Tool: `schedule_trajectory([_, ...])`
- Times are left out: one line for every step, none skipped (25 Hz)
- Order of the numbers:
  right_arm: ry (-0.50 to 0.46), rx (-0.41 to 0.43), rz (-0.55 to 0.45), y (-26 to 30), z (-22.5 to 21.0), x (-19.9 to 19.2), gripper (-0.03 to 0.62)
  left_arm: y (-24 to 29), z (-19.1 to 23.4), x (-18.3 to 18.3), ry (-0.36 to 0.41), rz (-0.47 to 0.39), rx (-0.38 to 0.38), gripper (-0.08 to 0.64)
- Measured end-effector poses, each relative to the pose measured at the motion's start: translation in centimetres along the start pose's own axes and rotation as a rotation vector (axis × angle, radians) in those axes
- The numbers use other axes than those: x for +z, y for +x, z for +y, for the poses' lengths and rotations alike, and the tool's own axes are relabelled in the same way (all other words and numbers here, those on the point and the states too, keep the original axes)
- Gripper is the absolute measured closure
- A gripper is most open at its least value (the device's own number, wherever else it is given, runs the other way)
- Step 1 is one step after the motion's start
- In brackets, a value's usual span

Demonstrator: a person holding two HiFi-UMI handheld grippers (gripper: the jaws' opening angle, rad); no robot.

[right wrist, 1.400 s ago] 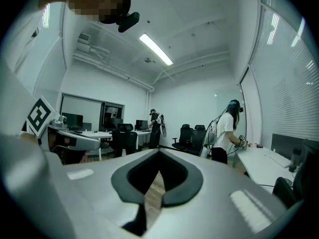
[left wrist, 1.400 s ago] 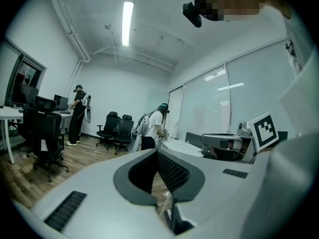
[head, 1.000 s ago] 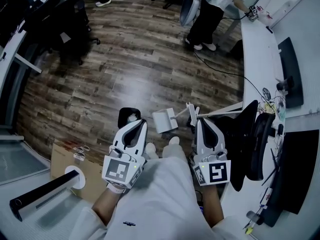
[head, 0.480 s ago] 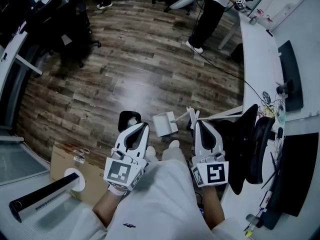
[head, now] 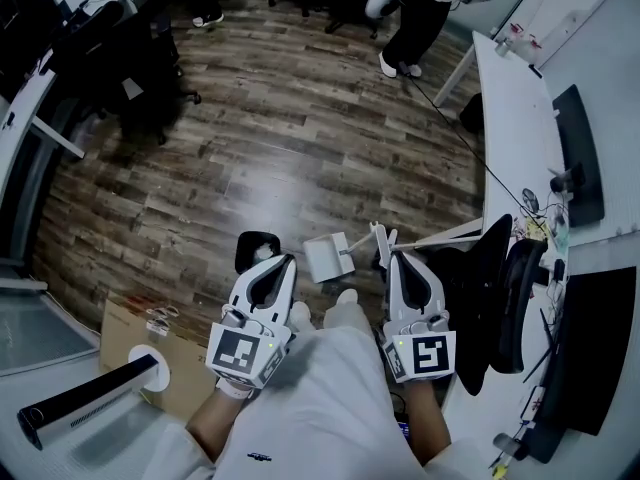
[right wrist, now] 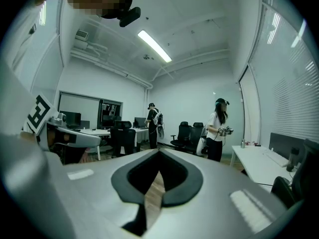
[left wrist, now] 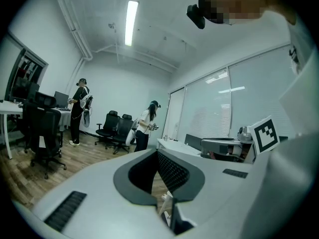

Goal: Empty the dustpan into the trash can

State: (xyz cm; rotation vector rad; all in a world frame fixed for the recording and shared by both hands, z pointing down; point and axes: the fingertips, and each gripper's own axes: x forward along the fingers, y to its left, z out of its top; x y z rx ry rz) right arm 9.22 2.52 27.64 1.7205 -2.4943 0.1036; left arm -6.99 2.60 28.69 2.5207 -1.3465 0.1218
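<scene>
The left gripper [head: 281, 262] and right gripper [head: 396, 256] are both clenched shut and empty. The white dustpan [head: 322, 259] sits on the wood floor [head: 250, 118] just ahead, between them, its handle slanting toward the nearer right gripper. The black trash can [head: 256, 247] stands just beyond the left gripper.

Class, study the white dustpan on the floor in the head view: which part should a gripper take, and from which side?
Take the dustpan by its slim handle, which sticks out toward the right gripper. The pan itself looks too broad for the jaws. Coming in from the right probably suits best, once those shut jaws open.
</scene>
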Motion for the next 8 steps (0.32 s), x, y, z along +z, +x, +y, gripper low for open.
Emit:
schedule_trajectory([-0.003,-0.001,0.005,-0.1,0.1,-0.1,0.581,0.0,0.0,0.0,-0.002,0.000,-0.001,0.554])
schedule_trajectory([-0.004,-0.002,0.008,-0.1,0.1,-0.2,0.581,0.0,-0.1,0.0,-0.004,-0.001,-0.004,0.554])
schedule_trajectory([-0.004,-0.004,0.010,-0.3,0.1,-0.3,0.581,0.0,-0.1,0.0,-0.006,-0.002,-0.006,0.554])
schedule_trajectory([-0.003,-0.005,0.011,-0.4,0.2,-0.4,0.581,0.0,-0.2,0.0,-0.008,-0.003,-0.007,0.554])
schedule_trajectory([-0.002,-0.007,0.013,-0.6,0.2,-0.5,0.581,-0.1,-0.3,0.0,-0.009,-0.002,-0.007,0.554])
schedule_trajectory([0.000,-0.009,0.015,-0.8,0.2,-0.5,0.581,-0.1,-0.4,-0.1,-0.009,-0.001,-0.007,0.554])
schedule_trajectory([0.002,-0.012,0.016,-1.0,0.1,-0.6,0.581,-0.1,-0.5,-0.2,-0.009,0.001,-0.007,0.554])
schedule_trajectory([0.004,-0.014,0.018,-1.2,0.1,-0.7,0.581,-0.1,-0.6,-0.2,-0.009,0.003,-0.007,0.554])
